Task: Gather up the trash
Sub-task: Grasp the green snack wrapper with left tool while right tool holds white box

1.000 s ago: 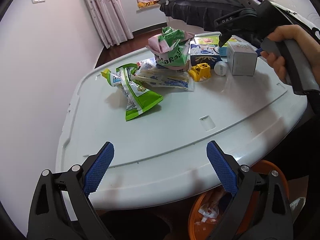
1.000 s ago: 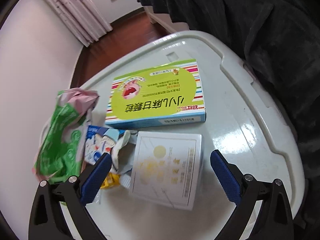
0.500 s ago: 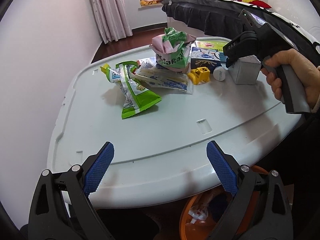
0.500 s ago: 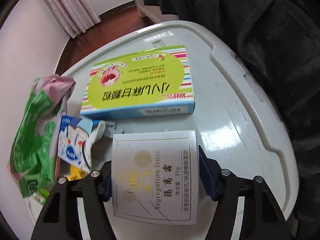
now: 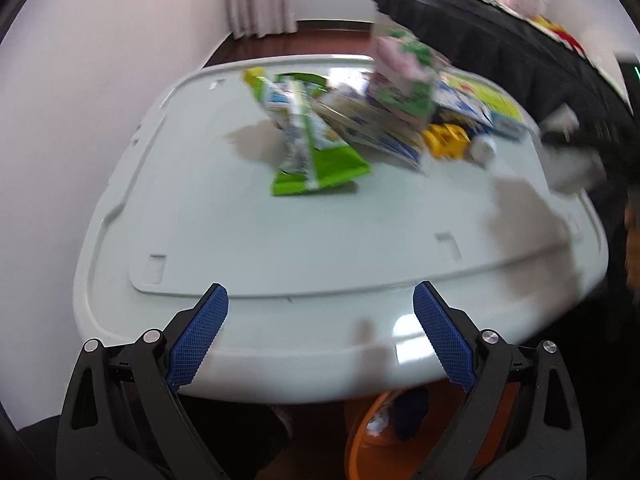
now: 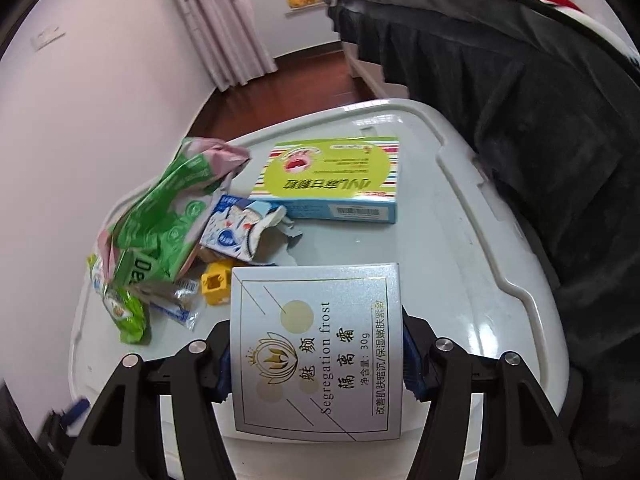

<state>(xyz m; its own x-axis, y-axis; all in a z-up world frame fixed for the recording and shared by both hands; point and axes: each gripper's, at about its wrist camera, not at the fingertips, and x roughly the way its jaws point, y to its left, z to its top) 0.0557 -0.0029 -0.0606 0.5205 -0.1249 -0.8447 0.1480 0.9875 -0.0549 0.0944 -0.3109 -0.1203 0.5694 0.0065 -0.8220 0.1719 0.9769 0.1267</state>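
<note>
My right gripper (image 6: 316,360) grips a white cosmetic box (image 6: 316,352); its jaws are still closing, with the pads pressed on the box's two sides, and the box is lifted off the white table (image 6: 452,280). Trash lies behind it: a green and pink bag (image 6: 168,208), a torn blue and white carton (image 6: 240,232), a striped green medicine box (image 6: 332,184) and a yellow plastic piece (image 6: 216,282). My left gripper (image 5: 320,320) stands open over the table's near edge, holding nothing. A green snack wrapper (image 5: 312,160) lies ahead of it, blurred.
An orange bin (image 5: 368,432) with some trash in it sits under the table's near edge (image 5: 280,376). A black cloth-covered piece of furniture (image 6: 520,100) borders the table on the right. A white wall (image 5: 80,100) runs along the left.
My right gripper has shut on the white box and lifted it off the table. The left gripper has shifted and rolled, still open.
</note>
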